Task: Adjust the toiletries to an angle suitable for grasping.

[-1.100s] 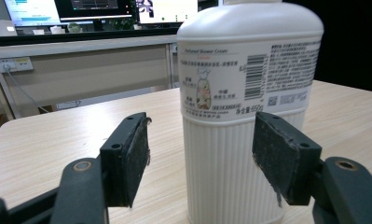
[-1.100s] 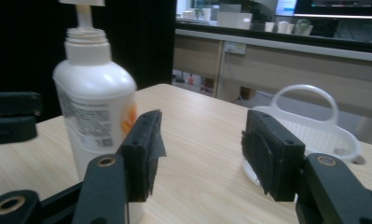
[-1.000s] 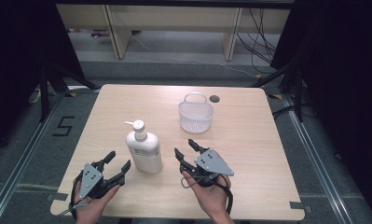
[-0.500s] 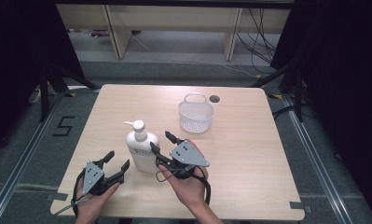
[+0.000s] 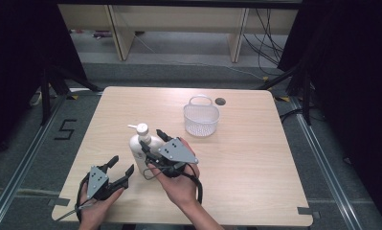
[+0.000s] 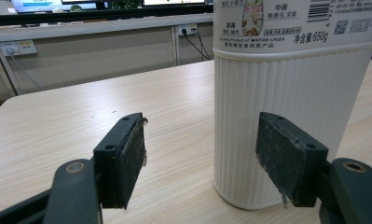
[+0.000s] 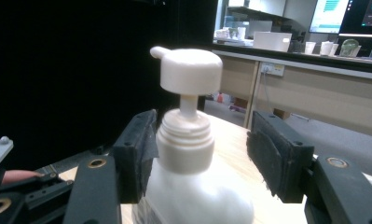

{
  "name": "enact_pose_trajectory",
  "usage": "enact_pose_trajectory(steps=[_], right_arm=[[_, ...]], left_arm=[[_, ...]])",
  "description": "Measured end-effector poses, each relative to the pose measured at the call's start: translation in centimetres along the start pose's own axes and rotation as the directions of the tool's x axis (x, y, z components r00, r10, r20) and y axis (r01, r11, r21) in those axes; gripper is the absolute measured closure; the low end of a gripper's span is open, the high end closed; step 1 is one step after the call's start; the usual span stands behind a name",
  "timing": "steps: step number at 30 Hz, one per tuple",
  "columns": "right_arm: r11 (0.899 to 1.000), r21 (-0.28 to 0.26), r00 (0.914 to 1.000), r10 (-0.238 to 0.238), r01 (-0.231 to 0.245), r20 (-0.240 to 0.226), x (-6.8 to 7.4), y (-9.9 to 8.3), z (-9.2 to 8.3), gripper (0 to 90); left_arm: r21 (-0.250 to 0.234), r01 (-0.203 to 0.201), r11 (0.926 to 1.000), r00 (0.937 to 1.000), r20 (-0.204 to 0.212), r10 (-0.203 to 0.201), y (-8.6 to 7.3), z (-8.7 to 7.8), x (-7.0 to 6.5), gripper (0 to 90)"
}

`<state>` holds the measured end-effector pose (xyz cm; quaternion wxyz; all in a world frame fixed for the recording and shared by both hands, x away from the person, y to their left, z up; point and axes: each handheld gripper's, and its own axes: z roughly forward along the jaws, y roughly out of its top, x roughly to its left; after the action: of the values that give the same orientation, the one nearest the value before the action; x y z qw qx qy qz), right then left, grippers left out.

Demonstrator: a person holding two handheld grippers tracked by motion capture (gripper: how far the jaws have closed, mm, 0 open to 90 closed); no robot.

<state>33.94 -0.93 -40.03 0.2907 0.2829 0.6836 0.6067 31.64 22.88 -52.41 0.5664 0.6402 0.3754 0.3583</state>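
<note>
A white pump bottle (image 5: 141,146) stands upright on the wooden table (image 5: 255,158), left of centre. My right gripper (image 5: 151,140) is at its top, open. In the right gripper view the bottle's neck (image 7: 185,136) sits between the jaws of the right gripper (image 7: 202,154); the left pad is close against it and a gap shows on the right. The pump head (image 7: 190,70) rises above the jaws. My left gripper (image 5: 122,164) rests low near the front left and stands open. In its own view the left gripper (image 6: 200,158) points at the ribbed bottle base (image 6: 286,93), which stands just beyond the right pad.
A small translucent white basket (image 5: 201,119) with a handle stands behind the bottle to the right. A round cable hole (image 5: 220,101) lies near the table's far edge. The other hand's gripper (image 7: 16,196) shows low at the left of the right gripper view.
My right gripper has moved left and forward from the table's middle to the bottle, and its jaws now straddle the pump neck. The left gripper has hardly moved.
</note>
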Motion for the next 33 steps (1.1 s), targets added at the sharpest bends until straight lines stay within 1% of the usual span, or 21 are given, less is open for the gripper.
enact_pose_trajectory(steps=[1, 4, 7, 8, 10, 11, 12, 17, 18, 20, 21, 22, 23, 24, 26, 27, 28, 29, 30, 32, 33], right_arm=[[1.000, 0.003, 0.9997, 0.024, -0.024, -0.003, 0.3, 0.1, 0.3, 42.3], [1.000, 0.004, 0.9998, 0.012, -0.012, 0.013, 0.5, 0.4, 0.7, 42.5], [0.999, 0.017, 0.9993, 0.031, -0.031, 0.020, 0.9, 0.7, 1.0, 43.1], [0.999, 0.015, 0.9988, 0.040, -0.040, 0.030, 1.0, 0.8, 1.0, 43.3], [0.999, 0.016, 0.9987, 0.039, -0.040, 0.033, 1.1, 1.0, 1.2, 43.7], [0.999, 0.022, 0.9979, 0.041, -0.042, 0.051, 1.2, 1.1, 1.2, 44.0], [0.999, 0.017, 0.9977, 0.047, -0.048, 0.049, 1.3, 1.1, 1.3, 44.1], [0.999, 0.024, 0.9973, 0.042, -0.043, 0.060, 1.5, 1.5, 1.6, 44.4], [0.998, 0.022, 0.9973, 0.052, -0.053, 0.053, 1.6, 1.5, 1.7, 44.5], [0.998, 0.033, 0.9966, 0.052, -0.055, 0.063, 1.7, 1.6, 1.8, 44.5], [0.998, 0.032, 0.9968, 0.049, -0.051, 0.063, 1.7, 1.6, 1.9, 44.6], [1.000, 0.019, 0.9971, 0.023, -0.025, 0.073, 1.5, 1.7, 2.0, 44.7], [0.998, 0.030, 0.9968, 0.045, -0.047, 0.066, 1.7, 1.7, 2.1, 44.8], [0.998, 0.041, 0.9962, 0.052, -0.055, 0.069, 1.8, 1.8, 2.2, 44.9], [0.998, 0.032, 0.9961, 0.045, -0.047, 0.076, 1.9, 1.9, 2.4, 45.6], [0.999, 0.032, 0.9954, 0.026, -0.029, 0.093, 1.8, 2.0, 2.4, 46.1], [0.999, 0.035, 0.9950, 0.026, -0.029, 0.097, 1.8, 2.0, 2.5, 46.3], [0.997, 0.047, 0.9932, 0.048, -0.053, 0.106, 1.9, 2.0, 2.5, 46.6], [0.998, 0.044, 0.9931, 0.035, -0.040, 0.111, 1.9, 2.0, 2.6, 47.0], [0.997, 0.056, 0.9932, 0.050, -0.056, 0.105, 2.0, 2.0, 2.8, 47.8], [0.997, 0.061, 0.9927, 0.040, -0.047, 0.114, 2.0, 2.1, 2.9, 48.2]], left_arm=[[0.021, 0.004, 0.9998, 0.9999, -0.009, -0.004, 0.0, -0.2, 0.0, 32.2], [0.023, 0.000, 0.9997, 1.0000, -0.006, 0.000, 0.0, -0.1, 0.0, 32.2], [0.026, 0.001, 0.9997, 1.0000, -0.005, -0.001, -0.1, -0.1, -0.1, 32.2], [0.026, 0.001, 0.9997, 1.0000, -0.005, -0.001, -0.1, -0.1, -0.1, 32.2], [0.027, 0.002, 0.9996, 1.0000, -0.005, -0.002, -0.1, -0.1, -0.1, 32.2], [0.028, 0.003, 0.9996, 1.0000, -0.005, -0.003, -0.1, -0.1, -0.1, 32.2], [0.028, 0.004, 0.9996, 1.0000, -0.004, -0.004, -0.1, -0.1, -0.1, 32.2], [0.029, 0.004, 0.9996, 1.0000, -0.004, -0.004, -0.1, -0.1, -0.1, 32.2], [0.029, 0.004, 0.9996, 1.0000, -0.004, -0.004, -0.1, -0.1, -0.1, 32.2], [0.029, 0.004, 0.9996, 1.0000, -0.004, -0.004, -0.1, -0.1, -0.1, 32.2], [0.030, 0.003, 0.9996, 1.0000, -0.005, -0.003, -0.1, -0.1, -0.1, 32.2], [0.030, 0.003, 0.9995, 1.0000, -0.006, -0.003, -0.1, -0.1, -0.1, 32.2], [0.010, 0.003, 0.9999, 1.0000, 0.001, -0.003, -0.2, 0.1, -0.1, 32.2], [0.010, 0.003, 0.9999, 1.0000, 0.001, -0.003, -0.2, 0.1, -0.1, 32.2], [0.010, 0.001, 0.9999, 1.0000, 0.000, -0.001, -0.2, 0.1, -0.1, 32.2], [0.010, -0.003, 0.9999, 1.0000, 0.001, 0.003, -0.2, 0.1, -0.1, 32.2], [0.008, -0.006, 0.9999, 1.0000, 0.004, 0.006, -0.2, 0.1, -0.1, 32.2], [0.009, -0.005, 0.9999, 1.0000, 0.004, 0.005, -0.2, 0.1, -0.1, 32.2], [0.009, 0.000, 1.0000, 1.0000, 0.001, 0.000, -0.2, 0.1, -0.1, 32.2], [0.010, -0.002, 0.9999, 1.0000, 0.001, 0.002, -0.2, 0.1, -0.1, 32.2], [0.010, -0.002, 0.9999, 1.0000, 0.001, 0.002, -0.2, 0.1, -0.1, 32.2]])
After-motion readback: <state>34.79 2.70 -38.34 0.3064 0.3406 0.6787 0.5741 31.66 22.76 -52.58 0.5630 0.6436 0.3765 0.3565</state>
